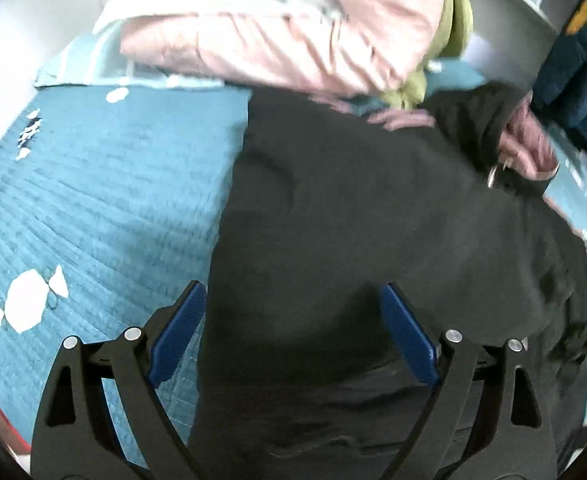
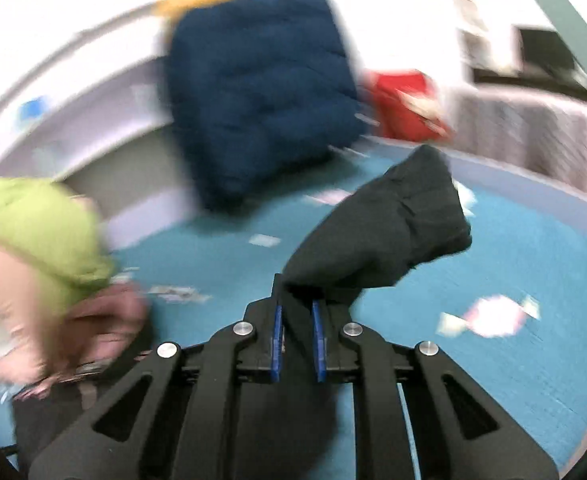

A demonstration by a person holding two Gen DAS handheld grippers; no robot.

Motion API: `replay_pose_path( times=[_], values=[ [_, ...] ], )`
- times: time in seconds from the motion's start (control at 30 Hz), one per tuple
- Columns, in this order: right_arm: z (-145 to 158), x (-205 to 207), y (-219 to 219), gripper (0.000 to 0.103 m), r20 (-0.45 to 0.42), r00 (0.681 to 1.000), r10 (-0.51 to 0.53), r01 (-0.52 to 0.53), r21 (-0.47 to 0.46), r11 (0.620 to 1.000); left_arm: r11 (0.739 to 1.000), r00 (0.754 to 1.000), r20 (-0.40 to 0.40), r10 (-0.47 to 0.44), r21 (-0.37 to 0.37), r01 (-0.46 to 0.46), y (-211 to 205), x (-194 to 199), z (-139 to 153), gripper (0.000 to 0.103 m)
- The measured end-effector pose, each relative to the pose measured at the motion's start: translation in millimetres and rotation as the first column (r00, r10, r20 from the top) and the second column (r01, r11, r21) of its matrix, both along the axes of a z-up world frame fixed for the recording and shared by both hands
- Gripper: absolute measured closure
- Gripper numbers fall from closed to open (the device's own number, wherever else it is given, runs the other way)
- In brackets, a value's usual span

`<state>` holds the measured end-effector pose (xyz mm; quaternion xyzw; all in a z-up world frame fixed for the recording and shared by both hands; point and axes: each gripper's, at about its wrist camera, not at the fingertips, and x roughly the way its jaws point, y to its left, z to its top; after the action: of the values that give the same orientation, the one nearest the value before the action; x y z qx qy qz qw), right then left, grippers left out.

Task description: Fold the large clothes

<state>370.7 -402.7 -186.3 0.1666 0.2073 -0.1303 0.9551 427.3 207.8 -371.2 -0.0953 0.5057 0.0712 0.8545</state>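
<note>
A large black garment [image 1: 353, 232] lies spread on a teal bed cover [image 1: 105, 208]. My left gripper [image 1: 293, 328] is open just above the garment's near part, its blue pads [image 1: 177, 332] apart with dark cloth between and below them. My right gripper [image 2: 298, 340] is shut on a fold of the black garment [image 2: 385, 228], which sticks up and forward from the jaws as a bunched sleeve-like end above the teal cover [image 2: 513, 264]. The right wrist view is blurred by motion.
A pink padded jacket [image 1: 285, 28] and a lime green garment [image 1: 453, 20] lie at the back. A navy quilted jacket [image 2: 261, 88] leans against the white headboard [image 2: 73, 92]. A red item [image 2: 405, 104] sits behind. White candy prints [image 1: 29, 300] dot the cover.
</note>
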Motion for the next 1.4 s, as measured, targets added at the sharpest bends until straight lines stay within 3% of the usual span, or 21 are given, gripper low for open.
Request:
replay_pose_path(
  times=[0.1, 0.2, 0.4, 0.6, 0.77, 0.8, 0.83, 0.93, 1.07, 1.13, 1.17, 1.2, 1.27, 1.4],
  values=[
    [32, 10, 88, 0.092, 0.062, 0.982, 0.176, -0.173, -0.041, 0.984, 1.0, 1.0, -0.02, -0.012, -0.024, 0.011, 3, -2, -21, 0.014],
    [38, 23, 167, 0.092, 0.061, 0.949, 0.311, -0.307, -0.065, 0.95, 0.998, 1.0, 0.0, -0.008, -0.061, 0.008, 9, -5, -19, 0.014],
    [-13, 50, 320, 0.092, -0.05, 0.86, 0.508, -0.511, -0.067, 0.857, 0.991, 1.0, 0.015, -0.021, -0.134, 0.023, 17, -15, -16, 0.014],
    [-87, 46, 415, 0.096, -0.215, 0.757, 0.617, -0.639, -0.045, 0.768, 0.979, 1.0, 0.016, -0.007, -0.201, 0.01, 32, -25, -20, 0.014],
    [-110, 30, 429, 0.096, -0.234, 0.72, 0.653, -0.67, 0.008, 0.742, 0.978, 1.0, 0.024, 0.0, -0.206, 0.005, 38, -30, -18, 0.014],
    [-116, 33, 431, 0.094, -0.254, 0.706, 0.661, -0.677, 0.028, 0.735, 0.98, 1.0, 0.024, 0.002, -0.2, 0.003, 37, -30, -17, 0.014],
    [-129, 38, 431, 0.093, -0.31, 0.672, 0.672, -0.691, 0.064, 0.72, 0.981, 1.0, 0.027, -0.001, -0.192, 0.007, 35, -30, -14, 0.014],
    [-152, 38, 423, 0.09, -0.377, 0.629, 0.68, -0.683, 0.149, 0.715, 0.982, 0.998, 0.055, -0.007, -0.186, 0.017, 31, -31, 1, 0.014],
    [-134, 26, 410, 0.083, -0.344, 0.633, 0.694, -0.686, 0.168, 0.708, 0.983, 0.992, 0.123, 0.003, -0.184, 0.02, 25, -33, 31, 0.014],
    [-124, 20, 405, 0.075, -0.336, 0.644, 0.687, -0.68, 0.159, 0.716, 0.983, 0.989, 0.148, -0.003, -0.18, 0.03, 16, -29, 48, 0.013],
    [-119, 15, 402, 0.052, -0.333, 0.648, 0.685, -0.677, 0.16, 0.718, 0.982, 0.988, 0.154, -0.012, -0.183, 0.04, 12, -25, 54, 0.013],
    [-114, 12, 397, 0.017, -0.325, 0.645, 0.691, -0.678, 0.172, 0.714, 0.981, 0.986, 0.164, -0.026, -0.188, 0.057, 4, -20, 61, 0.013],
    [-103, 4, 386, 0.014, -0.259, 0.651, 0.713, -0.685, 0.203, 0.7, 0.977, 0.982, 0.181, -0.053, -0.193, 0.089, -14, -9, 72, 0.013],
    [-87, -2, 369, 0.016, -0.23, 0.66, 0.715, -0.681, 0.22, 0.699, 0.954, 0.975, 0.194, -0.105, -0.257, 0.154, -54, 14, 84, 0.013]
  ],
)
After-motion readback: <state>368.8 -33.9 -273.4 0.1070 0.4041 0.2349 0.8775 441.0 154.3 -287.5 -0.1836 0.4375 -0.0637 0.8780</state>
